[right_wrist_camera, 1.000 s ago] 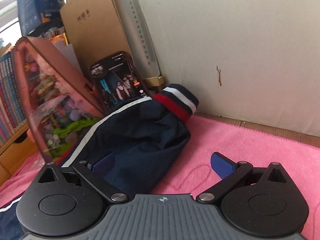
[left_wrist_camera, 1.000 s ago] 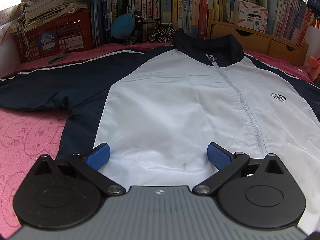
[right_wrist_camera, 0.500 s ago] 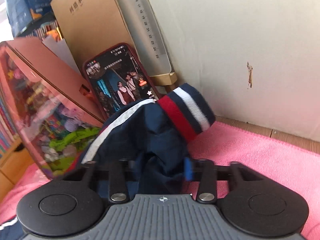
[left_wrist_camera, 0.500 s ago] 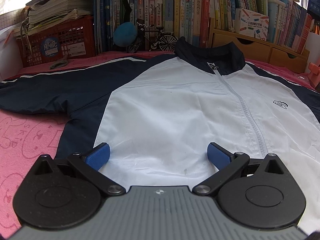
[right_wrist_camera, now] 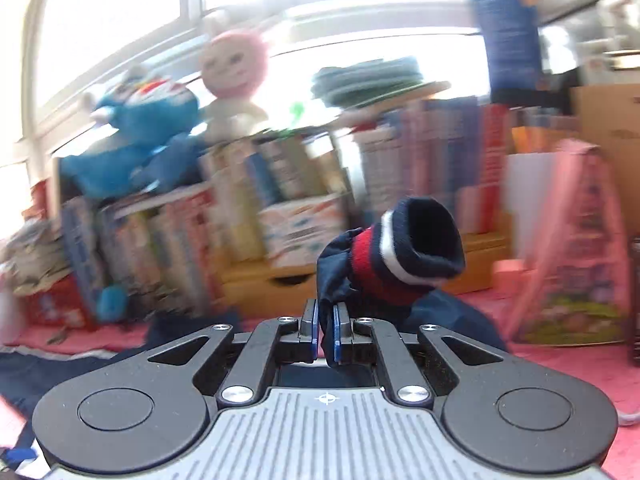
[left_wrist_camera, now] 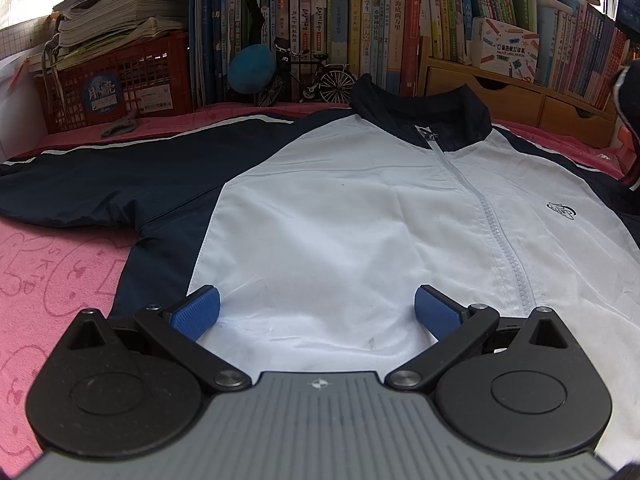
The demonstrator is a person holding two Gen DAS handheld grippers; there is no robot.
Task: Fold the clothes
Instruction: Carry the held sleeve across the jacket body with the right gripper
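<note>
Jacket (left_wrist_camera: 344, 216): spread flat, front up and zipped, on the pink cover (left_wrist_camera: 52, 264) of the tabletop; collar toward the books, hem toward the left camera. Laid out this way, by the look of it, so the sleeves can be turned in over the white panel.

Left gripper (left_wrist_camera: 316, 312): fingers (left_wrist_camera: 196, 312) spread wide, holding nothing; poised low over the white front near the hem, one blue pad near the navy side panel, the other short of the zip (left_wrist_camera: 500, 248). Whether touching the cloth or just above it: cannot tell. Probably waiting, or ready to pin the body down.

Right gripper (right_wrist_camera: 325, 334): fingers closed almost together on a fold of navy sleeve (right_wrist_camera: 340, 280) just behind the cuff. Pinched there rather than on the ribbing, likely because the thin cloth bunches between the pads more easily.

Cuff (right_wrist_camera: 416, 256): striped navy, red and white, raised off the cover, open end facing the camera; standing above the fingers since the sleeve is gripped from beneath. Also visible at the right edge of the left view, up near the wooden drawers (left_wrist_camera: 560, 108).

Right view: heavily blurred, suggesting a fast swing; background of books and plush toys (right_wrist_camera: 168, 120) only roughly legible.

Other sleeve (left_wrist_camera: 92, 184): lying stretched out flat to the side, untouched.

Step in hand: judged as carrying the gripped sleeve across onto the chest. Fold barely begun.

Risk: thin slippery fabric sliding from the pinch, or the body dragging along if not held.
</note>
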